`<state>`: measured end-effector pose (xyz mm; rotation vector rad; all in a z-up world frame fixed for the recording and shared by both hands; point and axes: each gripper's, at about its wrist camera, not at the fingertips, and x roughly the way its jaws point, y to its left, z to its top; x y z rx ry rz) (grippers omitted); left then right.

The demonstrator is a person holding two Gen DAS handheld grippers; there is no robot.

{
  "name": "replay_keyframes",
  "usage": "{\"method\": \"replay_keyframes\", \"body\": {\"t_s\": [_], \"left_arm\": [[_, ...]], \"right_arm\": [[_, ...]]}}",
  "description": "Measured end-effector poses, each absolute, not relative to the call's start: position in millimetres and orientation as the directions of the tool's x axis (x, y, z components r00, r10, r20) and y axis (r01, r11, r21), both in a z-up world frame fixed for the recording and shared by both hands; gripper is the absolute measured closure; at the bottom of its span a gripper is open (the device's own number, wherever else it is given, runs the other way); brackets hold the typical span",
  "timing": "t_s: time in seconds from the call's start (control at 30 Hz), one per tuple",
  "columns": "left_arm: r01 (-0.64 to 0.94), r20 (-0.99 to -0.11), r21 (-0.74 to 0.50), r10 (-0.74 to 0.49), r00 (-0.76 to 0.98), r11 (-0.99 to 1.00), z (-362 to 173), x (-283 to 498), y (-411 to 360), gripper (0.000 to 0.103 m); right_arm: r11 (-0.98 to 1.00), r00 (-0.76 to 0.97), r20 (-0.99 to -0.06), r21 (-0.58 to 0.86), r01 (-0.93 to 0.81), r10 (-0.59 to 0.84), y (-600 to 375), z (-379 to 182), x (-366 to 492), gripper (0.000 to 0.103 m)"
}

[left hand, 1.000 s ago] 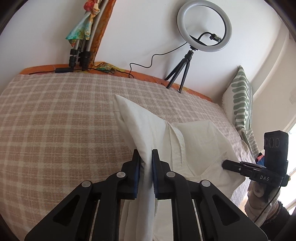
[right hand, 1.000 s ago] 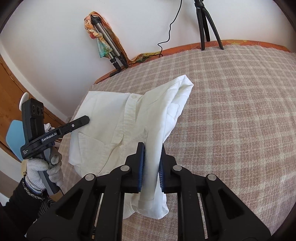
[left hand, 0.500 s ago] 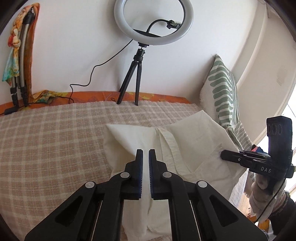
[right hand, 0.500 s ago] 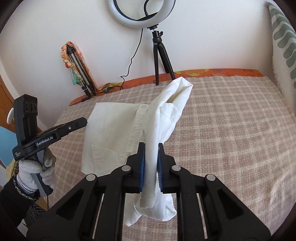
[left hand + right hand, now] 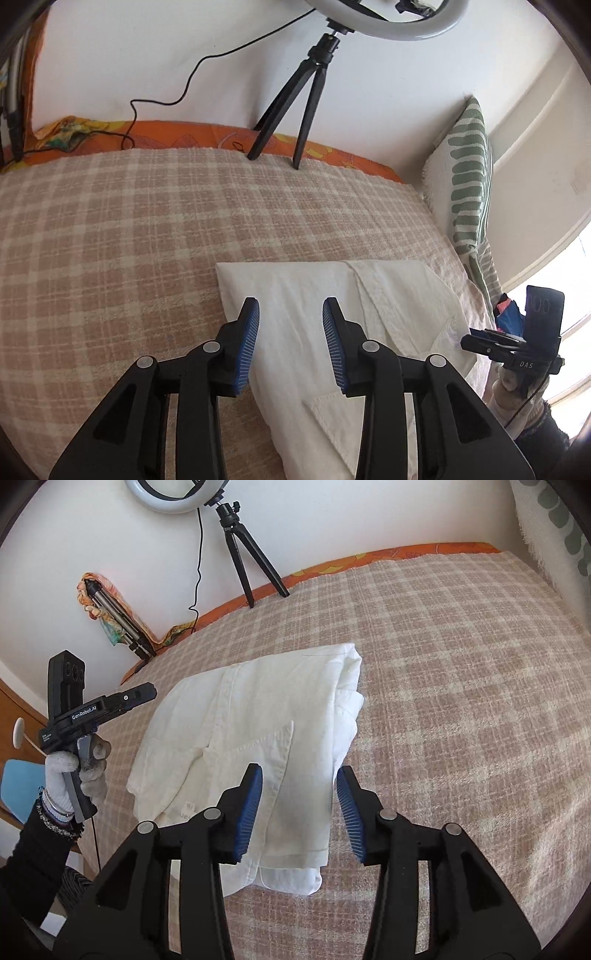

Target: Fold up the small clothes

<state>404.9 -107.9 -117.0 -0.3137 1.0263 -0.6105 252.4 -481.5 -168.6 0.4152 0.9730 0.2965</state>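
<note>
Bed with checked beige blanket [image 5: 147, 229], ring light tripod [image 5: 295, 107] at the wall, green-striped pillow [image 5: 469, 177] at the side. White shirt [image 5: 258, 731] lies folded flat on the blanket. My left gripper [image 5: 290, 325] jaws are opening, pads clear of the cloth lying beneath. My right gripper [image 5: 299, 794] likewise opening over the shirt's near end, gripping nothing.

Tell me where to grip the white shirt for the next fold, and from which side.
Probably grip the white shirt at its near short edge, coming from the near side. It lies flat as a long strip running away from the opening right gripper, and that edge overhangs nothing.
</note>
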Motion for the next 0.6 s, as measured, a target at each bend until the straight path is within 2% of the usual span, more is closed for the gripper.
{"method": "replay_keyframes", "body": {"t_s": [0.07, 0.17, 0.23, 0.3, 0.33, 0.37, 0.4, 0.5, 0.6], "left_arm": [[0.275, -0.705, -0.584, -0.645, 0.295, 0.764, -135, 409, -105, 0.067], [0.253, -0.693, -0.622, -0.671, 0.264, 0.741, -149, 409, -112, 0.057], [0.258, -0.67, -0.637, -0.687, 0.282, 0.727, -151, 406, -114, 0.057], [0.272, -0.658, -0.633, -0.689, 0.303, 0.724, -150, 404, -119, 0.058], [0.278, -0.653, -0.635, -0.693, 0.304, 0.721, -149, 403, -121, 0.06], [0.282, -0.65, -0.638, -0.697, 0.303, 0.717, -149, 404, -124, 0.078], [0.289, -0.646, -0.642, -0.704, 0.295, 0.71, -149, 405, -126, 0.09], [0.324, -0.634, -0.622, -0.701, 0.325, 0.713, -136, 405, -131, 0.094], [0.368, -0.604, -0.614, -0.715, 0.352, 0.699, -115, 408, -143, 0.095]], "right_arm": [[0.844, 0.531, -0.714, 0.536, -0.004, 0.456, -495, -189, 247, 0.049], [0.739, 0.525, -0.647, 0.672, 0.049, 0.553, -512, -214, 245, 0.049], [0.69, 0.526, -0.603, 0.723, 0.04, 0.601, -511, -222, 247, 0.049], [0.692, 0.512, -0.6, 0.722, 0.015, 0.615, -502, -226, 250, 0.05], [0.689, 0.507, -0.594, 0.724, 0.001, 0.624, -497, -227, 252, 0.054], [0.685, 0.497, -0.59, 0.728, -0.012, 0.636, -491, -228, 254, 0.072], [0.697, 0.492, -0.602, 0.717, -0.014, 0.629, -487, -228, 255, 0.08], [0.769, 0.506, -0.645, 0.636, -0.06, 0.573, -475, -213, 255, 0.088], [0.833, 0.538, -0.666, 0.537, -0.136, 0.517, -466, -185, 254, 0.09]]}}
